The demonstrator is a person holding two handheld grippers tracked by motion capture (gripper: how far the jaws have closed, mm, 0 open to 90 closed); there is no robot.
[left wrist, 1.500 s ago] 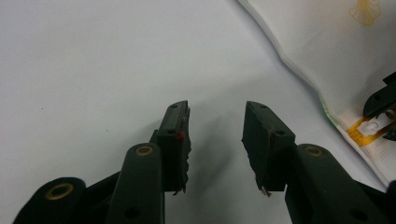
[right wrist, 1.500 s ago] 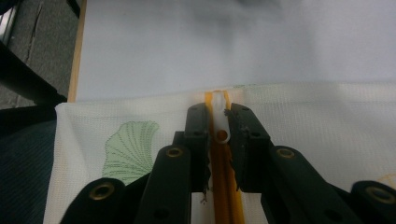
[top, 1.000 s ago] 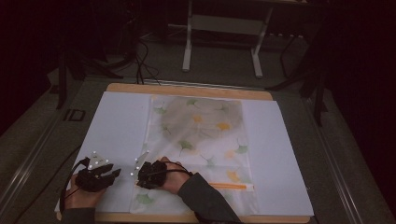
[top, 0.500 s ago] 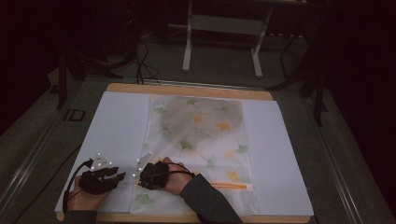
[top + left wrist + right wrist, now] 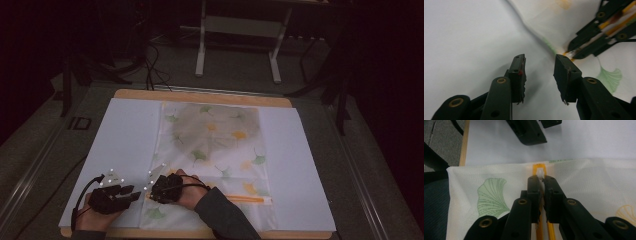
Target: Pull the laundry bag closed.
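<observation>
My right tool pinches the white zipper pull of the mesh bag. My left tool hangs spread, empty. With the bag unheld, tugging could drag it across the surface.

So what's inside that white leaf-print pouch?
Through the pouch a round greyish shape shows faintly in its far half. The fabric hides what it is. The right tongs are shut on the zipper pull.

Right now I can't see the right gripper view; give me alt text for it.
The right gripper is shut on a white zipper pull at the end of an orange zipper on a white mesh bag printed with ginkgo leaves.
</observation>
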